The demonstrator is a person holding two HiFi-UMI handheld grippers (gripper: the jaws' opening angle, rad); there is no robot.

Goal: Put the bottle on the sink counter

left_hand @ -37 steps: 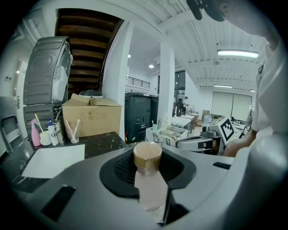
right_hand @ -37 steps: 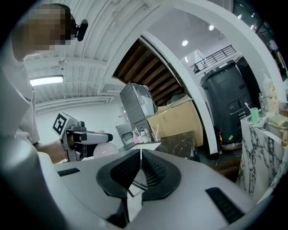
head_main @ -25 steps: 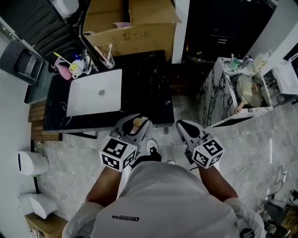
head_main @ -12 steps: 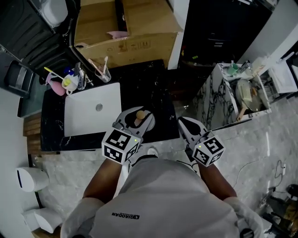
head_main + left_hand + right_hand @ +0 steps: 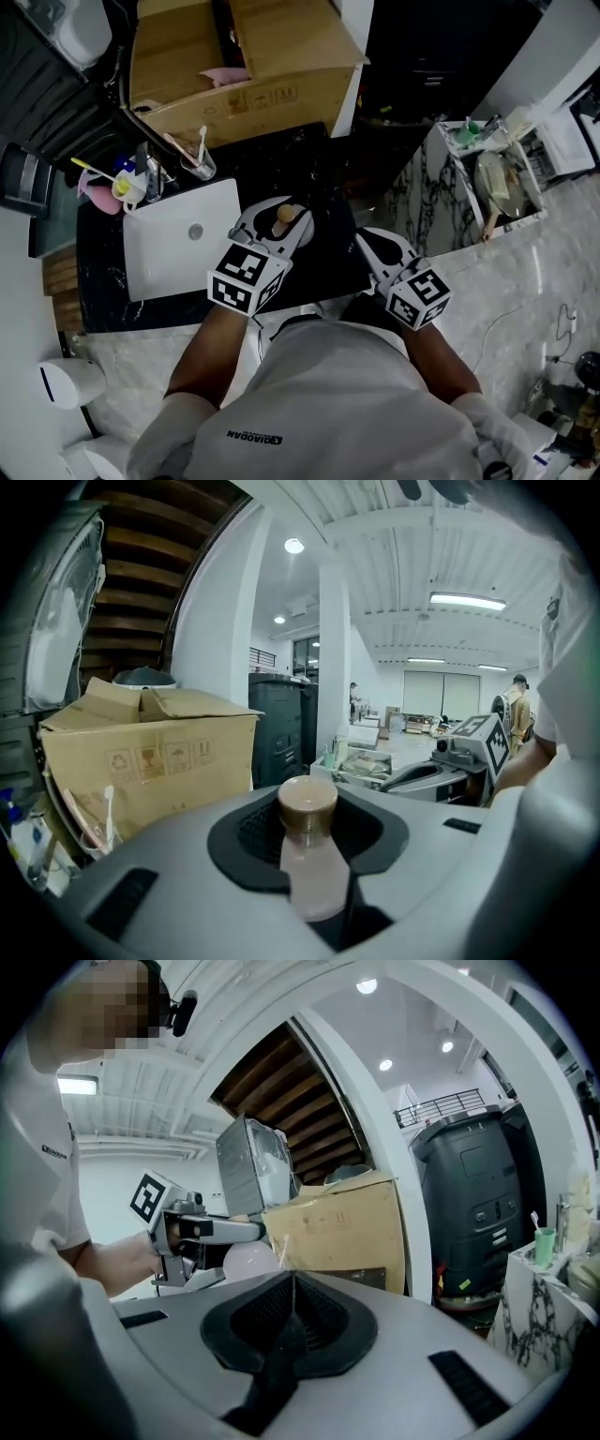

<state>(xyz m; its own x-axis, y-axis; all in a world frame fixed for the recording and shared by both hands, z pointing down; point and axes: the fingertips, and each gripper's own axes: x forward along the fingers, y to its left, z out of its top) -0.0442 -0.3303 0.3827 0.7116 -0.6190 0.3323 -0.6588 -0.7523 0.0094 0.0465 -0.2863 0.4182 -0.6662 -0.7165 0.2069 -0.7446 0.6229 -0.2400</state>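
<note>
Moved over the counter (image 5: 319, 173), left tool (image 5: 278, 217) pinches the bottle (image 5: 310, 855); only right gripper view shows right tool (image 5: 292, 1283) pressed together.

Dark tabletop (image 5: 319, 178) right of basin (image 5: 164, 258) lay bare, open from the front edge. Cardboard box (image 5: 244, 84) walled the back; glass with toothbrushes (image 5: 199, 165) and cups (image 5: 127, 186) crowded the basin's far-left corner

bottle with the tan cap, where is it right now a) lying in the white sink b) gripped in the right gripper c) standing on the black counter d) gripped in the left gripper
D: the bottle sits clamped in the left gripper, as its own view shows; the right gripper is shut on nothing.
</note>
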